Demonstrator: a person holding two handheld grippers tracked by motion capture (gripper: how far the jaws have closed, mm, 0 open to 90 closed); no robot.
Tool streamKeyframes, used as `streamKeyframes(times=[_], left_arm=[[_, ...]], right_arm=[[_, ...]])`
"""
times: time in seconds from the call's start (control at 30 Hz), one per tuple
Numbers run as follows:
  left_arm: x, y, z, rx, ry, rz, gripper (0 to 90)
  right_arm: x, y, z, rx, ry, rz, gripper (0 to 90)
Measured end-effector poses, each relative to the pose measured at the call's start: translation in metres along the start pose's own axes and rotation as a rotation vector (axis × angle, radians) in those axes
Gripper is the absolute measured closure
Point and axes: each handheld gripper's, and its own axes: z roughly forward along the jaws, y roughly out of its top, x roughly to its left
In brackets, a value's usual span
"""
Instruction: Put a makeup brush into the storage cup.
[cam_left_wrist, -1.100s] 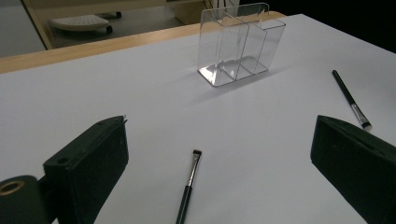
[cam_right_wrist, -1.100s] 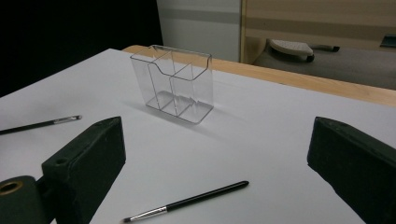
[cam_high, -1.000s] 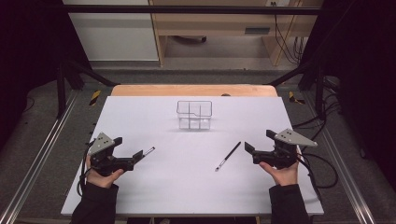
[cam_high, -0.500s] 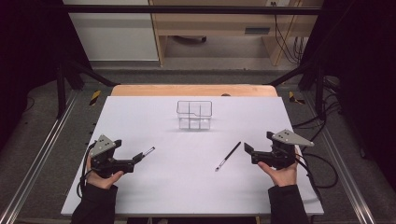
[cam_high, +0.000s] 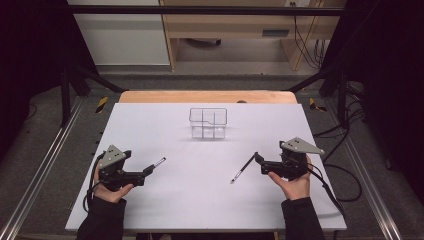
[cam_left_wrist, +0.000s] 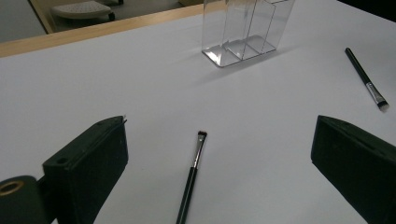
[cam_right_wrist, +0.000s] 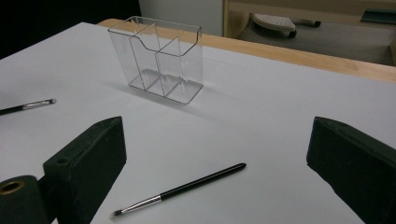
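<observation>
A clear plastic organizer (cam_high: 208, 123) with several compartments stands upright at mid-table. Two thin black makeup brushes lie flat on the white table. The left brush (cam_high: 156, 163) rests just ahead of my left gripper (cam_high: 147, 172), which is open; in the left gripper view the left brush (cam_left_wrist: 192, 175) lies between the jaws of the left gripper (cam_left_wrist: 219, 140), bristles pointing away. The right brush (cam_high: 243, 168) lies by the tips of my right gripper (cam_high: 258, 159), also open. In the right gripper view the right brush (cam_right_wrist: 182, 189) lies crosswise between the jaws of the right gripper (cam_right_wrist: 215, 144). Neither gripper holds anything.
The white tabletop (cam_high: 210, 200) has a wooden strip (cam_high: 207, 96) along its far edge. Metal frame rails (cam_high: 40, 165) run along both sides, and cables (cam_high: 345, 175) trail off to the right. The organizer (cam_right_wrist: 161, 58) stands beyond both brushes.
The right gripper has edged slightly left toward its brush. The left gripper, both brushes and the organizer stay where they were.
</observation>
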Motion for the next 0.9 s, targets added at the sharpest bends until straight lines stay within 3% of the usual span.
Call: streamKeyframes(times=[0.9], left_arm=[[-0.006, -0.001, 0.006, 0.022, -0.007, 0.021, 3.3]], right_arm=[[0.018, -0.018, 0.050, 0.135, -0.038, 0.018, 5.6]])
